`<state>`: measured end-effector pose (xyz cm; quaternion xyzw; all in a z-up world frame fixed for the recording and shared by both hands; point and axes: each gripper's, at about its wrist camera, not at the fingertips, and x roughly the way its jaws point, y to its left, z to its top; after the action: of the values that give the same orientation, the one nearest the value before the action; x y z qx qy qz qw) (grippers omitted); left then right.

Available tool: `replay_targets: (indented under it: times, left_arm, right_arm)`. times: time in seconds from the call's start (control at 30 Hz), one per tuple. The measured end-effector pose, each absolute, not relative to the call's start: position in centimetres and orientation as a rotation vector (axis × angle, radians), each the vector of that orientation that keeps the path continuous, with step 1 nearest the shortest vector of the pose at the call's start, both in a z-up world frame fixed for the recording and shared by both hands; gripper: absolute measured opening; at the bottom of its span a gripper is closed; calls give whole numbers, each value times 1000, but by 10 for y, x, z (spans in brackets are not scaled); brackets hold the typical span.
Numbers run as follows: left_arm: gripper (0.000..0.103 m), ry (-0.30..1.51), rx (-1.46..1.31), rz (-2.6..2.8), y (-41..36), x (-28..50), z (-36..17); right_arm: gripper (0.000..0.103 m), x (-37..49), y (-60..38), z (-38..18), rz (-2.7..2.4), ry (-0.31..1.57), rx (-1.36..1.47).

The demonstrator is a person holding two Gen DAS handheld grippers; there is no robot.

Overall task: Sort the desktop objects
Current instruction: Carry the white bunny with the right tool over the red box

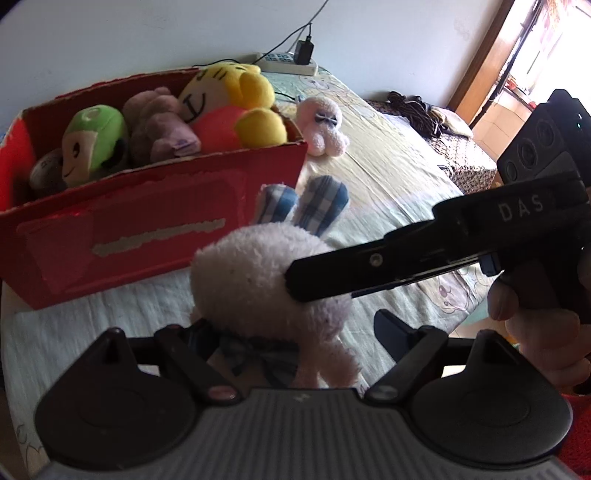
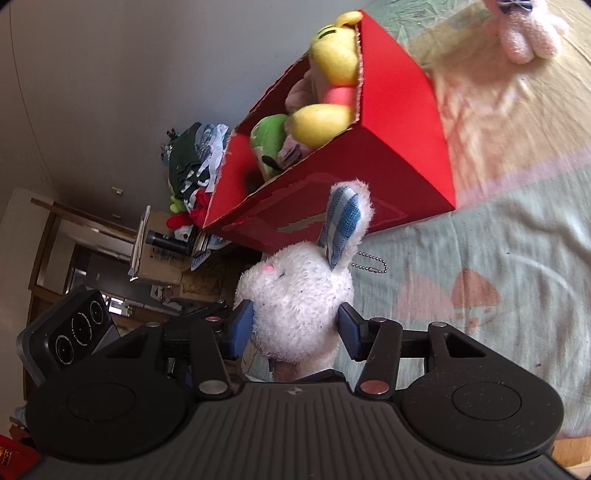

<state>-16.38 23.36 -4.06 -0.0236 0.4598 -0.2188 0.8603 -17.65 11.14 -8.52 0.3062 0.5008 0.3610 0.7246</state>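
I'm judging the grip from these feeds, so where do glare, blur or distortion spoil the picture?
Left wrist view: the doorway at top right is blown out by daylight, and the white rabbit plush is soft, too close to focus. Right wrist view: the whole scene sits rotated, the pink plush at the top edge is blurred, fisheye bends the red box, and the rabbit between the right gripper pads is fairly sharp.

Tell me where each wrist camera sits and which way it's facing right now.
Left wrist: on the left gripper, facing the red box; the right gripper and a hand show.
Right wrist: on the right gripper, rolled sideways, clamping the white bunny.
Shared: bunny, box, pink plush.
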Motion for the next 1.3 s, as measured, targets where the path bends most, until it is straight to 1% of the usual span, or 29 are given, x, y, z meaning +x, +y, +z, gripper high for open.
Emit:
replay_targets:
  times: [0.3, 0.6, 0.93, 1.3]
  left_arm:
    - [87, 919, -103, -306, 247, -185, -15]
    - [87, 820, -91, -199, 258, -191, 21]
    - [87, 736, 10, -161, 281, -155, 47]
    - [87, 705, 59, -202, 333, -84, 45]
  right_arm:
    - [53, -171, 136, -62, 949, 1091, 582]
    - [53, -159, 158, -29, 1076, 975, 489]
    - [53, -132, 184, -6, 1080, 839, 458]
    - [53, -90, 228, -3, 980, 738, 425]
